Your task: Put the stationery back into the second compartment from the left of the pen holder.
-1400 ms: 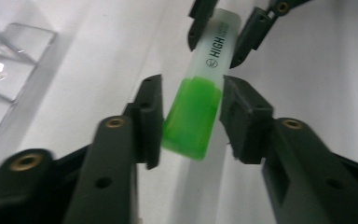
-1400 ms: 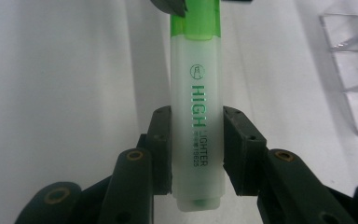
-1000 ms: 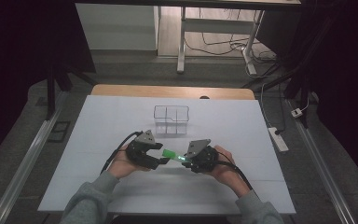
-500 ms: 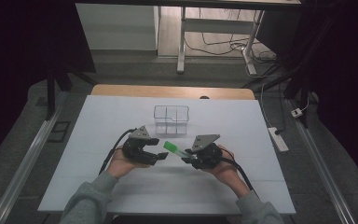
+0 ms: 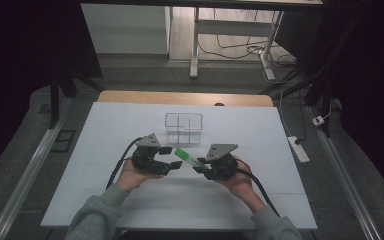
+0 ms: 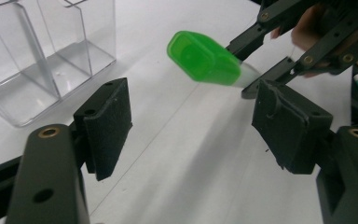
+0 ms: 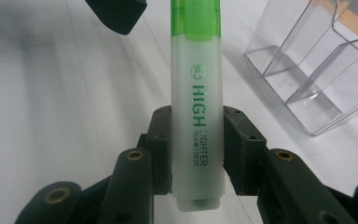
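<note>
- Standing on the white table [image 5: 105,200], a clear plastic organizer [image 5: 183,127] with several compartments sits beyond both grippers, near the far edge; its compartments hold nothing visible.
- Nothing lies between the grippers and the organizer; the table surface around the hands is bare.
- On the floor to the right of the table, a white power strip [image 5: 298,148] and loose cables lie well apart from the work area.
- The right gripper [image 7: 196,135] is clamped on the pale barrel of a green highlighter [image 7: 196,107]; both pads press against the barrel sides just below the printed lettering.
- The highlighter is held in the air above the table, between the two hands, with its green cap pointing toward the left gripper [image 6: 191,121] and slightly upward.
- The left gripper has its jaws apart; they have just been opening. Nothing sits between them, and the cap [image 6: 203,58] hangs just beyond the pad tips without contact.
- In the high view, the highlighter [image 5: 187,157] bridges the gap between the left gripper [image 5: 172,157] and the right gripper [image 5: 198,167].
- The top of the cap is cut off at the upper edge of the right gripper view.
- Small print under the large lettering is hard to read.
- The organizer is cropped at the frame edge in both gripper views.
</note>
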Available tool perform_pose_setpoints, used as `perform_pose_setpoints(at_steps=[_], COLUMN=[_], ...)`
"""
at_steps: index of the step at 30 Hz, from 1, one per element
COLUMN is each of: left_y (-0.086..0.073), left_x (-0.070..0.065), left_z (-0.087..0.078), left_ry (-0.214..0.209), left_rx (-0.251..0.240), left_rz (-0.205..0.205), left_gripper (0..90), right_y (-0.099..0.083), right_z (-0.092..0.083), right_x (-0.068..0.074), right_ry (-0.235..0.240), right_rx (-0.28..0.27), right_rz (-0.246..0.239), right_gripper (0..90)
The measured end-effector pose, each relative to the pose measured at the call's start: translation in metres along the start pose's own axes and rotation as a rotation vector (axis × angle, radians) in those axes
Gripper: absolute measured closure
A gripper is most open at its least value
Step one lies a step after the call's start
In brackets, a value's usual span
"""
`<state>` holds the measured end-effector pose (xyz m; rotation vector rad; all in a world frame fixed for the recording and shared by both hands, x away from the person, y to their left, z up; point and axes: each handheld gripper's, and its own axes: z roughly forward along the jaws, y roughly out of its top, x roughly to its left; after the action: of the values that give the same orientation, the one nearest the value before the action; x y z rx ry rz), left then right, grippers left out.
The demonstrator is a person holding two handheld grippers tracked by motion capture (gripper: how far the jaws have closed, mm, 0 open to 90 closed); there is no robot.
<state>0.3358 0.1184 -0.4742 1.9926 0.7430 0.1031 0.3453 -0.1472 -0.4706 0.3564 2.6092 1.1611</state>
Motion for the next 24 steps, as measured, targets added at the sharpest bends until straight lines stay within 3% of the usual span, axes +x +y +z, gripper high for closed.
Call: perform_pose_setpoints(at_steps=[7,17,24], left_y=[0.001,0.001,0.002], left_x=[-0.002,-0.002,-0.002], left_z=[0.004,0.01,0.009], left_ry=[-0.009,-0.038,-0.113], left_rx=[-0.021,-0.002,-0.002], left_rz=[-0.01,-0.023,-0.017], left_gripper=[31.7,49.4,66.6], right_y=[0.0,0.002,0.001], right_z=[0.007,0.014,0.017], right_x=[0.007,0.017,0.018], right_ry=[-0.016,-0.046,-0.066], right_rx=[-0.014,-0.011,0.024], right_rz=[-0.012,-0.077,-0.1], right_gripper=[64.8,64.8,64.6])
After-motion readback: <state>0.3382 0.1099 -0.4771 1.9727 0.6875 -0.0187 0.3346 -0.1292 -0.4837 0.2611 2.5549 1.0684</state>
